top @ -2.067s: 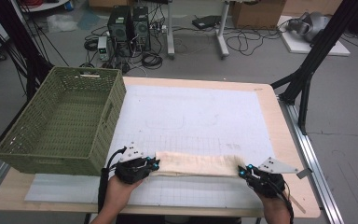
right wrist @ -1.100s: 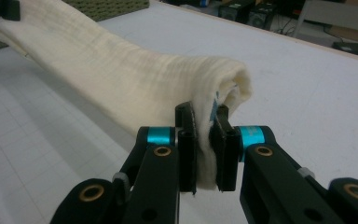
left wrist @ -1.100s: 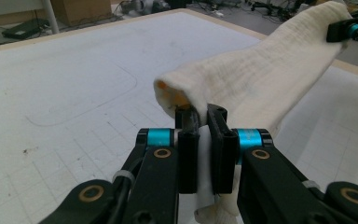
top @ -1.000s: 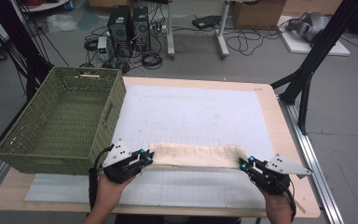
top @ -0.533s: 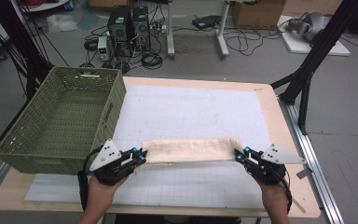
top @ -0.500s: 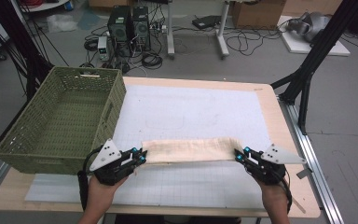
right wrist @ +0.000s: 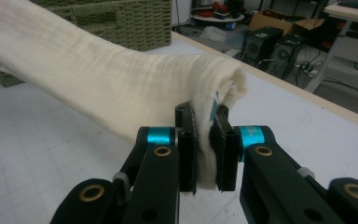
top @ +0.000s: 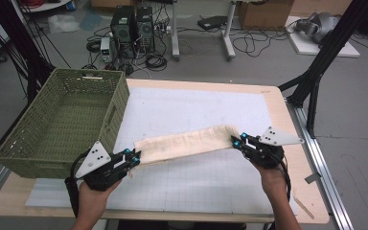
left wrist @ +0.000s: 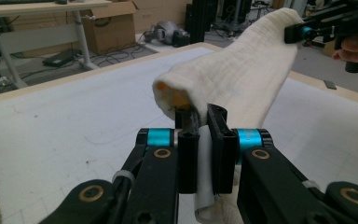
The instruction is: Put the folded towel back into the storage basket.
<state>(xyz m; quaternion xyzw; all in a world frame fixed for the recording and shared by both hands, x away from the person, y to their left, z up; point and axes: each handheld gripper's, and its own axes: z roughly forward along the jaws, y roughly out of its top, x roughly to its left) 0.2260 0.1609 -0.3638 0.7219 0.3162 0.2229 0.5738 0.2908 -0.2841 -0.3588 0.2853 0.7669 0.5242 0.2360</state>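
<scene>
1. Worktop: pale board with a gridded white mat on it; green wicker basket sits on its left side, nothing in it.
2. Cloth: cream, folded into a long narrow band, held up off the mat between the two hands, near the front middle of the worktop, just right of the basket. Long axis runs left-right, right end raised and a bit farther from the person, so it slopes down to the left.
3. Progress, my read: folding looks done, band lifted; left to do is probably carrying it over and dropping it into the basket.
4. Left hand-held gripper: jaws pinched on the cloth's left end.
5. Right hand-held gripper: jaws pinched on the cloth's right end.
</scene>
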